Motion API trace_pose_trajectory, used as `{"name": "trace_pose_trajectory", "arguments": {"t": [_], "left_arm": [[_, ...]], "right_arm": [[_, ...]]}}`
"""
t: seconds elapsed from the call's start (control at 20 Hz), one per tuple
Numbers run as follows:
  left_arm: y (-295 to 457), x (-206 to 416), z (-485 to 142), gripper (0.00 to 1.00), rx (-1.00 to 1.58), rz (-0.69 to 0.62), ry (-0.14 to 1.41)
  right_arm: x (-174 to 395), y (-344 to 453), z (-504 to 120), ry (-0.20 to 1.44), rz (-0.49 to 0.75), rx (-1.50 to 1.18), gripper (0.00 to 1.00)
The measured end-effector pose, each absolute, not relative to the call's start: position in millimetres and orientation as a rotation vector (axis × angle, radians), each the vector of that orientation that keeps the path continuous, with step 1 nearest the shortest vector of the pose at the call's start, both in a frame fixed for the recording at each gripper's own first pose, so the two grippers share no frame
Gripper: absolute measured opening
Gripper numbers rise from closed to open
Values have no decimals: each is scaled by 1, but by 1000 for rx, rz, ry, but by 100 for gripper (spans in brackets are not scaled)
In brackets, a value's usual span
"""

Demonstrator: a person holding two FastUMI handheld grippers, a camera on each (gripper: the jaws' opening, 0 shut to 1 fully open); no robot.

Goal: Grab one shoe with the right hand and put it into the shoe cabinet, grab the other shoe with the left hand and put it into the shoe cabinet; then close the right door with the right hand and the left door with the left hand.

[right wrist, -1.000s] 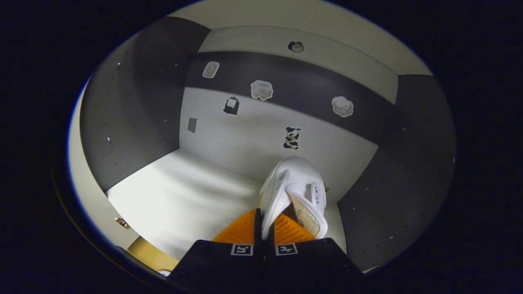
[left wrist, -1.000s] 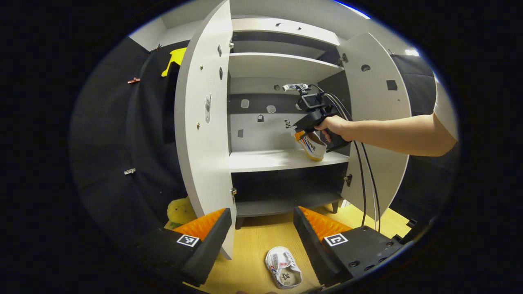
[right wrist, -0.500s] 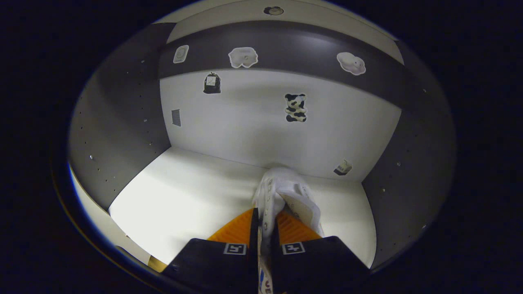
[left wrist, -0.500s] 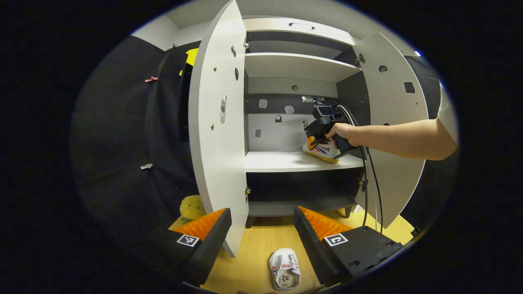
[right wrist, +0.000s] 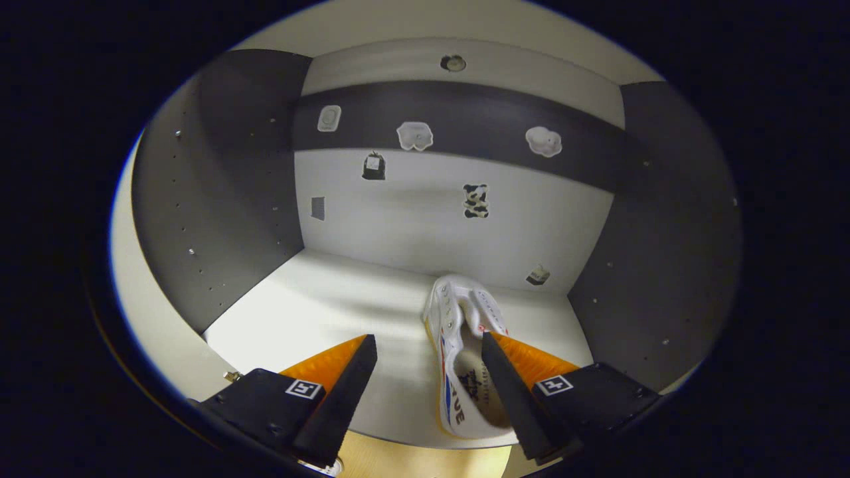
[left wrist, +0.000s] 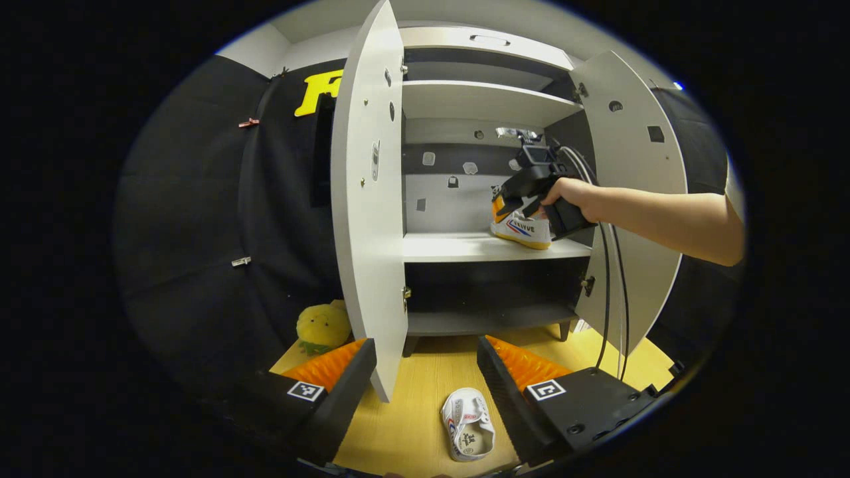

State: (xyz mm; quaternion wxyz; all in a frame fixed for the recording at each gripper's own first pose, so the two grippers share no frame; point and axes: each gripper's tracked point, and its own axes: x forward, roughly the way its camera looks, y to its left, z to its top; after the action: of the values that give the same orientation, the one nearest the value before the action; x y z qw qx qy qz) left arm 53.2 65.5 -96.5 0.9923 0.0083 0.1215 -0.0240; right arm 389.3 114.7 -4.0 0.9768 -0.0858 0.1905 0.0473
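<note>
One shoe [right wrist: 461,362] on shelf [right wrist: 319,318], R gripper [right wrist: 428,372] apart.

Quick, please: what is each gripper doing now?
Left gripper: open, holding nothing.
Right gripper: open, with the shoe on the shelf between its fingers.

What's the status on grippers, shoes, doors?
Right gripper open, first shoe released on the middle shelf. Left gripper open above second shoe on the floor. Both doors open, nothing blocking.
</note>
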Motion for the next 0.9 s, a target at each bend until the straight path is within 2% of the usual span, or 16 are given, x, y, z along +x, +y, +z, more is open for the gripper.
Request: {"name": "trace_pose_trajectory", "arguments": {"t": [0.2, 0.4, 0.65, 0.9], "left_arm": [[77, 37, -121, 95, 26, -93, 276], [85, 24, -164, 95, 17, -155, 337], [75, 20, -232, 96, -67, -254, 469], [53, 25, -299, 95, -9, -361, 600]], "right_arm": [[333, 121, 22, 274, 100, -157, 98], [268, 109, 20, 210, 59, -127, 98], [187, 81, -8, 161, -30, -96, 98], [112, 62, -66, 214, -88, -86, 98]]}}
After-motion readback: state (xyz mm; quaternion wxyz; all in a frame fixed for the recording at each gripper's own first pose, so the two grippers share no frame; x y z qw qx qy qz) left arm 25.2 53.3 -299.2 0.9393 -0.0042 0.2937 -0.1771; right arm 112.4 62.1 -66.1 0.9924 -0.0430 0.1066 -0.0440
